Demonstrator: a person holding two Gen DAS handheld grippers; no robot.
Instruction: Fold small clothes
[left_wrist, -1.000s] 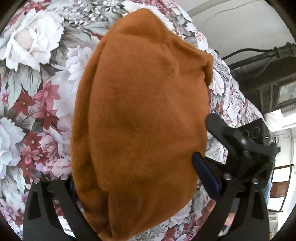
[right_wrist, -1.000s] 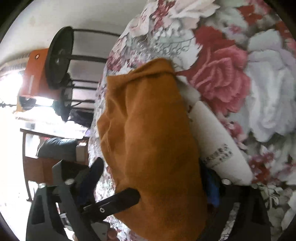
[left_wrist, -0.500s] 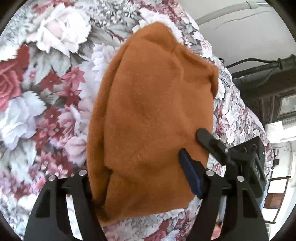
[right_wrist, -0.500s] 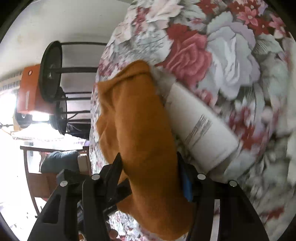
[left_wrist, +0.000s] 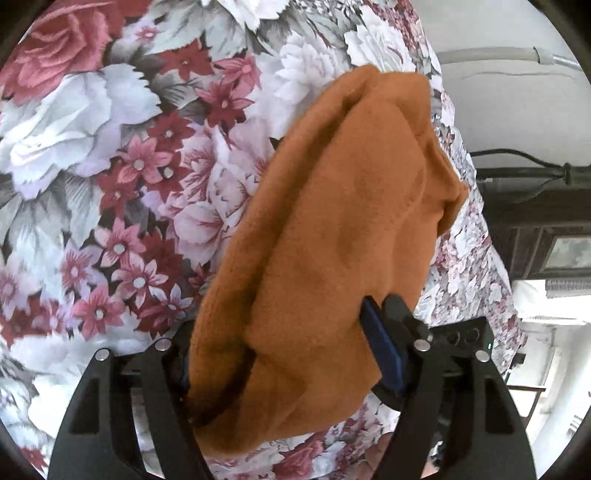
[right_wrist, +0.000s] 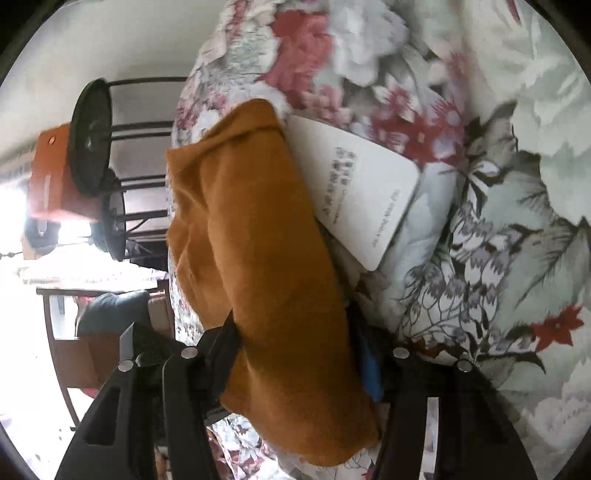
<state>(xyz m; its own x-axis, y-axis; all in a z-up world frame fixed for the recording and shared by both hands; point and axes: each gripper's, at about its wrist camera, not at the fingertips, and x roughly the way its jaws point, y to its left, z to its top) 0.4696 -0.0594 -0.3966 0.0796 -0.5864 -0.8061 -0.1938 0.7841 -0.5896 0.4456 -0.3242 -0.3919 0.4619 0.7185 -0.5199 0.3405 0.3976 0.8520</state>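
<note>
A rust-orange fleece garment (left_wrist: 332, 240) lies bunched in a long roll on the floral bedspread (left_wrist: 110, 147). Its near end fills the gap between the fingers of my left gripper (left_wrist: 280, 354), whose pads press its sides while the jaws are opening slightly. In the right wrist view the same garment (right_wrist: 266, 258) runs up from my right gripper (right_wrist: 295, 343), which pinches the other end, its jaws also opening a little. The garment hides both grippers' inner pads in part. The two grippers sit close together, each visible beside the other.
A white flat card with printed text (right_wrist: 358, 195) lies partly under the garment's right side. The bedspread (right_wrist: 517, 221) ends near a black round metal stand (right_wrist: 92, 136) and an orange box (right_wrist: 51, 177). Dark wooden furniture (left_wrist: 535, 221) stands beyond the bed.
Both grippers narrowed from wide open onto the garment's sides, squeezing it into a thinner roll. Both views rolled and slid across the bed, and more of the white card shows.
</note>
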